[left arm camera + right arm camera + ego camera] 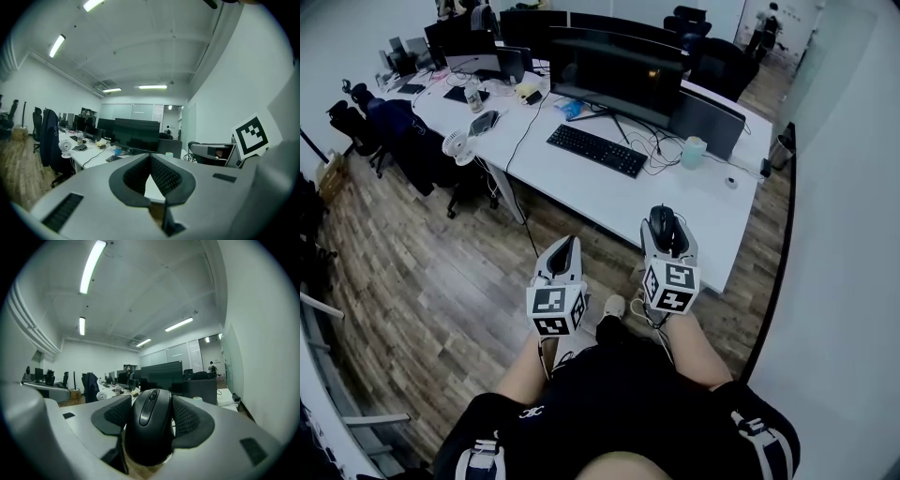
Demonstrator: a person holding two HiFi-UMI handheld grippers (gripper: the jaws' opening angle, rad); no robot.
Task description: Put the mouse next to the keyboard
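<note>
Your right claw (663, 216) is clamped on the mouse (662, 228), held in the air well short of the keyboard (596, 150). Your left claw (566, 246) is pressed together, empty. This looks like the carry. Next, lower the mouse onto the counter (609, 192) just beside the keyboard.

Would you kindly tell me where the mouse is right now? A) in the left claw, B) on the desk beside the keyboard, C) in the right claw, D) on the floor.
C: the right gripper view shows the mouse clamped between the jaws of the right claw.
</note>
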